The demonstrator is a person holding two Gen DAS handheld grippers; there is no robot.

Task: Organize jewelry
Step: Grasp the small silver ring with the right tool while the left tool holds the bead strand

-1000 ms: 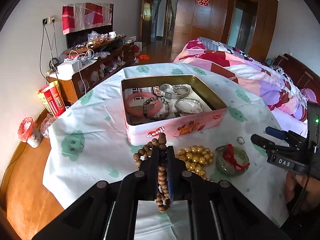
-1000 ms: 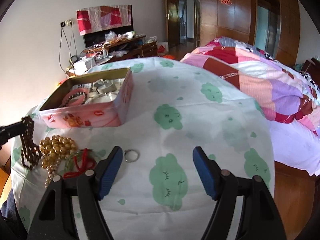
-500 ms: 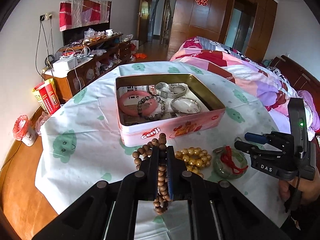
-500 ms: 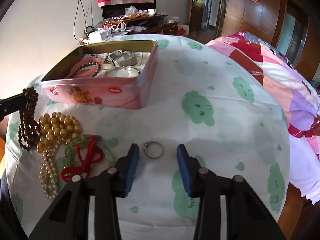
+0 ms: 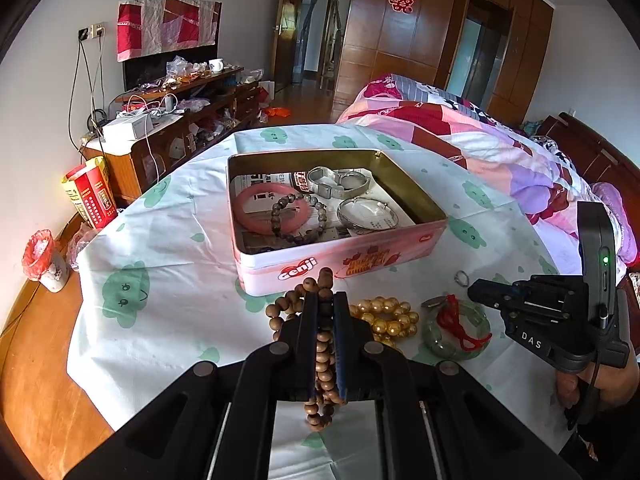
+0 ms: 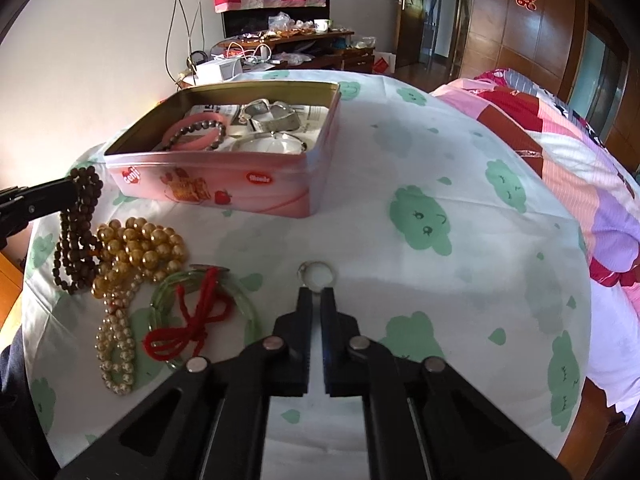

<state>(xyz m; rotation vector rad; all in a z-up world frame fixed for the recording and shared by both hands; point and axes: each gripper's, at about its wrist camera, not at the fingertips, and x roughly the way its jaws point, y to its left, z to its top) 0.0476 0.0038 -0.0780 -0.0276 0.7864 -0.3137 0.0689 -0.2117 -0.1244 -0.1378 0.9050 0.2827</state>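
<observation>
Nearby, gold beads touch the green bangle.

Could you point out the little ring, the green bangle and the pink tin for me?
Ring (image 6: 317, 273), right wrist view, on its far rim.
Green bangle (image 6: 247, 307), right wrist view, on its right side.
Pink tin (image 5: 340, 258), left wrist view, on its front wall.

Both my grippers are black plastic: the left gripper has 2 flat arms with round silver rivets and blue pads lining its fingers. The right gripper is built the same, with 4 rivets showing. Beside the pink tin, its body carries white "DAS" lettering, a green indicator light and a thin black cable.
</observation>
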